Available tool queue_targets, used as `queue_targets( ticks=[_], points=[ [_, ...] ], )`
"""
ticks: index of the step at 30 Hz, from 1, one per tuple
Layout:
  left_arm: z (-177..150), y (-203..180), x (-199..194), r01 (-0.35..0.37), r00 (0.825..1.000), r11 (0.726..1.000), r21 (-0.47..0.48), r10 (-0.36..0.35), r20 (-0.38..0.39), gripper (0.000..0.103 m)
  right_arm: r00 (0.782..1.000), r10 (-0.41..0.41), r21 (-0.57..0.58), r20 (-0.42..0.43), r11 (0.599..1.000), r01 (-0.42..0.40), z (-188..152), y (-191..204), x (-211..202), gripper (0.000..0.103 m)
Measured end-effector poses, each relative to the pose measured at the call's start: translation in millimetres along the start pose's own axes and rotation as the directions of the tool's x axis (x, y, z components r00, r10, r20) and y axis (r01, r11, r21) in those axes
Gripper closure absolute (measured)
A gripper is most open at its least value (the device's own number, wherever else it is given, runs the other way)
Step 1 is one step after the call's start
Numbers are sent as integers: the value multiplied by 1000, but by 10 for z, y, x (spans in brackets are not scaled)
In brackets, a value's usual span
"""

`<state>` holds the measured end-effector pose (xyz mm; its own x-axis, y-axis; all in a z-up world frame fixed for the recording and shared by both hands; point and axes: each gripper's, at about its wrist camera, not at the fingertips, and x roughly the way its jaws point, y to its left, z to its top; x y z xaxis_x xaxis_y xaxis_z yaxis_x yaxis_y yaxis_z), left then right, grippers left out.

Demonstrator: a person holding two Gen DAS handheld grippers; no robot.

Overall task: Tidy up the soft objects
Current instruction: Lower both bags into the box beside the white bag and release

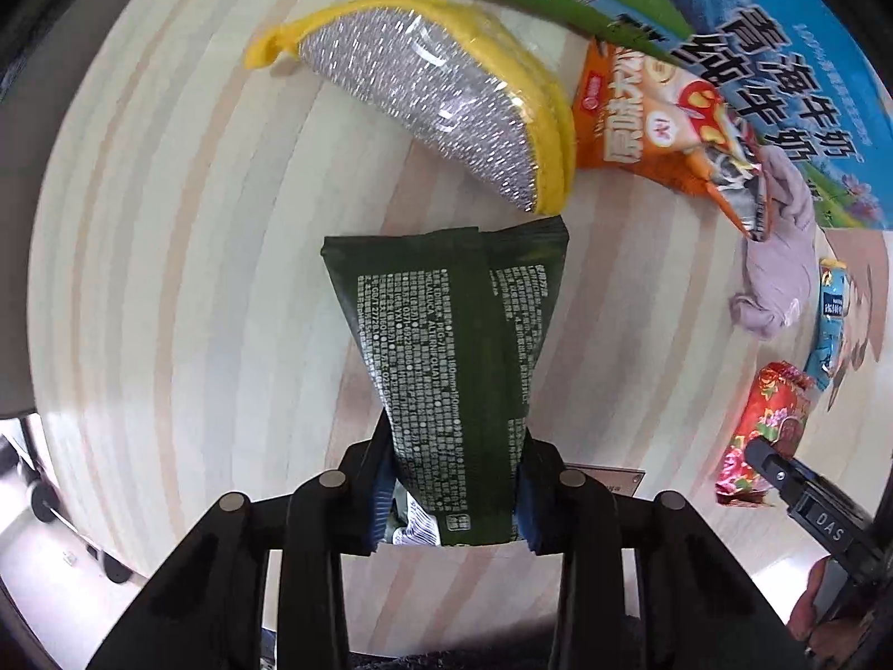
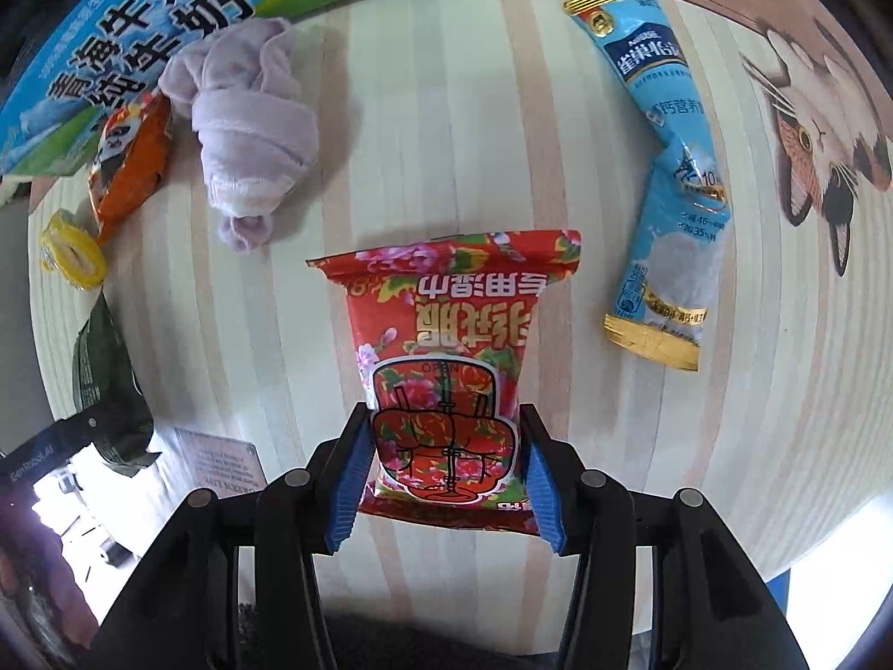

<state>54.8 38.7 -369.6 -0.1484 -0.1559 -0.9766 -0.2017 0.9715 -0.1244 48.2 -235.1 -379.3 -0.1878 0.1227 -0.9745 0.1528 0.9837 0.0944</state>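
The left gripper [image 1: 452, 497] is clamped on a dark green crinkly pouch [image 1: 457, 346], pinched between its blue ribbed pads. The right gripper [image 2: 443, 480] is closed around a glossy red floral packet [image 2: 446, 352] — pads touching both sides. Ahead of the left fingers a yellow-edged silver scouring pad [image 1: 446, 100] is seen; a knotted lilac cloth [image 2: 251, 117] lies ahead-left of the right fingers, beside a milk carton [image 2: 111, 39].

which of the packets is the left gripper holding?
The dark green packet with white print, pinched between the left gripper pads. The red floral packet sits in the right gripper; the orange one lies free.
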Motion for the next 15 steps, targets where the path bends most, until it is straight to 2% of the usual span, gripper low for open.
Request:
queue_targets(
  ticks=[3, 5, 9, 11, 15],
  points=[
    [-67, -169, -219, -21, 998, 998, 65, 18, 53, 72, 1000, -3, -22, 25, 1000, 3, -49, 1, -180, 56],
    [-143, -304, -406, -23, 996, 994, 107, 13, 91, 73, 999, 24, -36, 36, 999, -22, -74, 30, -307, 57],
    [-215, -630, -978, 12, 983, 979, 201, -48, 176, 73, 991, 101, -80, 92, 992, -94, -104, 133, -786, 57],
    [-135, -725, -1265, 47, 973, 972, 230, -97, 210, 73, 981, 143, -98, 129, 987, -131, -78, 166, -1082, 57],
    [329, -1052, -1913, 93, 948, 951, 296, -175, 264, 73, 952, 225, -129, 209, 971, -202, 127, 236, -1722, 57]
  ],
)
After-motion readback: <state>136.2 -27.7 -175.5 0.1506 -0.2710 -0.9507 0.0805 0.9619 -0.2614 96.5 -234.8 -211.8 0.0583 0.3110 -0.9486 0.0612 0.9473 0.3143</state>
